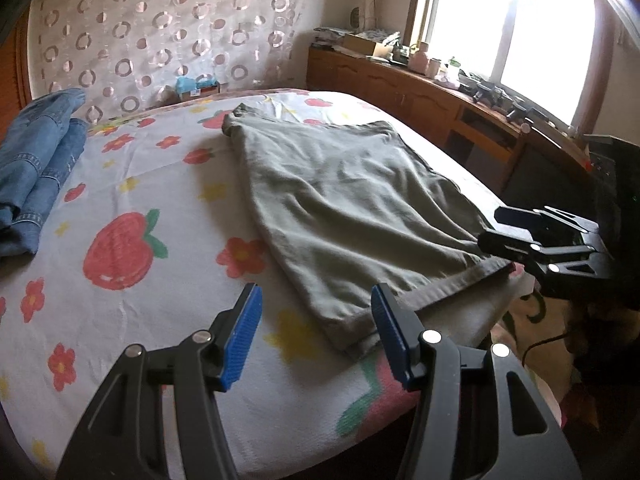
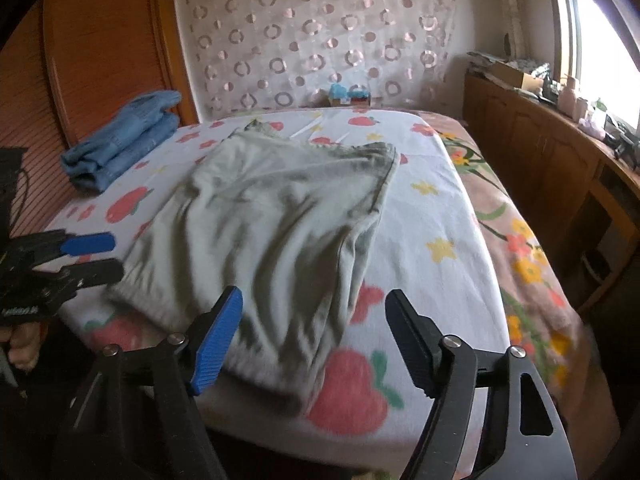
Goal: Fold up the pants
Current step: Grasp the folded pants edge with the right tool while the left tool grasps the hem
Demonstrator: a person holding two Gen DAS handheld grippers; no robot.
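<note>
Looking at our green pants (image 1: 352,200), they lie folded on the bed (image 1: 132,320), probably one fold left. Left gripper (image 1: 316,336) at 6 o'clock and right gripper (image 2: 316,340) both gape, holding nothing.

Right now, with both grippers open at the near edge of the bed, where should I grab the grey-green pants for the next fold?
Probably take the grey-green pants by their two near corners. The near hem lies flat along the bed's front edge, one corner before the left gripper, the other by the right gripper. Come in low from the front, one finger under the hem.
</note>
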